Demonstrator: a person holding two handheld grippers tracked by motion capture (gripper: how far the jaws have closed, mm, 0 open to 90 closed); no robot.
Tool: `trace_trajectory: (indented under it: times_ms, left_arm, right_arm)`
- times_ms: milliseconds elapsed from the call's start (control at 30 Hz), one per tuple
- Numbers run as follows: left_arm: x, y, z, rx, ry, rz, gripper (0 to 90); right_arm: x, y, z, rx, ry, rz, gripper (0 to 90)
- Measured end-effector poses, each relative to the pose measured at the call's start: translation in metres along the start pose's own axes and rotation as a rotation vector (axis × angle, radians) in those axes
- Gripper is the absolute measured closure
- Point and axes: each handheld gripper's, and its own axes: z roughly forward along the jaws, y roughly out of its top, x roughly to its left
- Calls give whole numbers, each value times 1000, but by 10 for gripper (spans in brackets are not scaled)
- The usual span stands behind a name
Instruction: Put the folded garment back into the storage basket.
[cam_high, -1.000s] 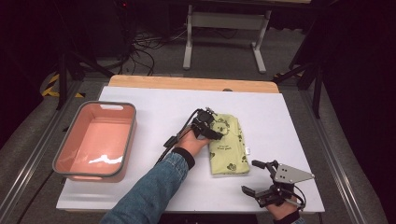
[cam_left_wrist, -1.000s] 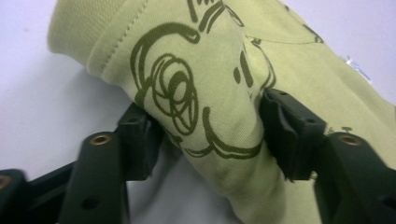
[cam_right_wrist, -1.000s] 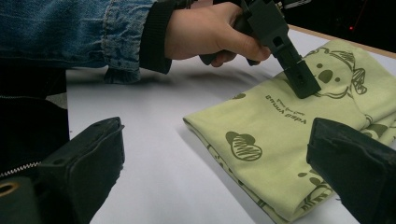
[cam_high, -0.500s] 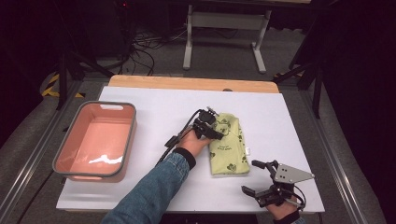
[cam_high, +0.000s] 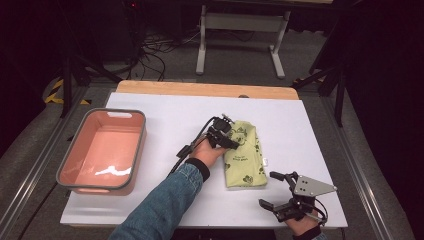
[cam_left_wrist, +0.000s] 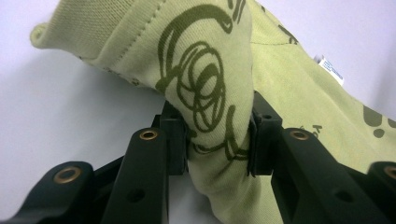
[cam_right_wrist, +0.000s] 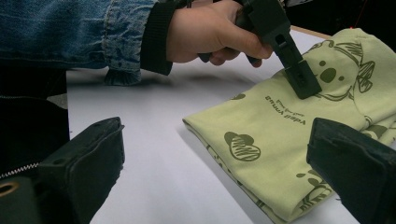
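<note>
One fold of the shirt (cam_left_wrist: 210, 116) sat pinched in the closed left gripper (cam_left_wrist: 217, 140); lifting could unfold it.

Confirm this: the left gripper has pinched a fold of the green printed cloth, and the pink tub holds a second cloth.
Not quite. The left gripper does pinch the green printed cloth, but the high view shows the pink tub empty.

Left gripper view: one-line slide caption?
Left gripper shut on a bunched fold of the green printed garment lying on the white table.
</note>
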Motion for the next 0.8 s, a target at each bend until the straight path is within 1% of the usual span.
trace_trajectory:
  times_ms: [167,367,500,533,567,600,700,800]
  left_arm:
    - [-1,1,-2,-7,0,5,673]
    - [-7,3,-8,-26,4,22,674]
    - [-10,6,-13,-41,1,40,674]
    - [-13,7,-16,-41,4,37,674]
    - [-15,9,-18,-52,4,57,675]
    - [-15,9,-18,-52,4,57,675]
    - [-23,13,-24,-60,18,98,675]
    - [-26,15,-28,-70,17,109,675]
  right_arm:
    - [0,0,0,-2,-1,0,47]
    - [0,0,0,-6,1,0,47]
    - [0,0,0,-8,0,-2,47]
    - [0,0,0,-8,-1,-2,47]
    - [0,0,-1,-9,-1,-2,47]
    - [0,0,-1,-9,-1,-2,47]
    - [0,0,-1,-10,-2,-3,47]
    - [0,0,-1,-11,-1,-2,47]
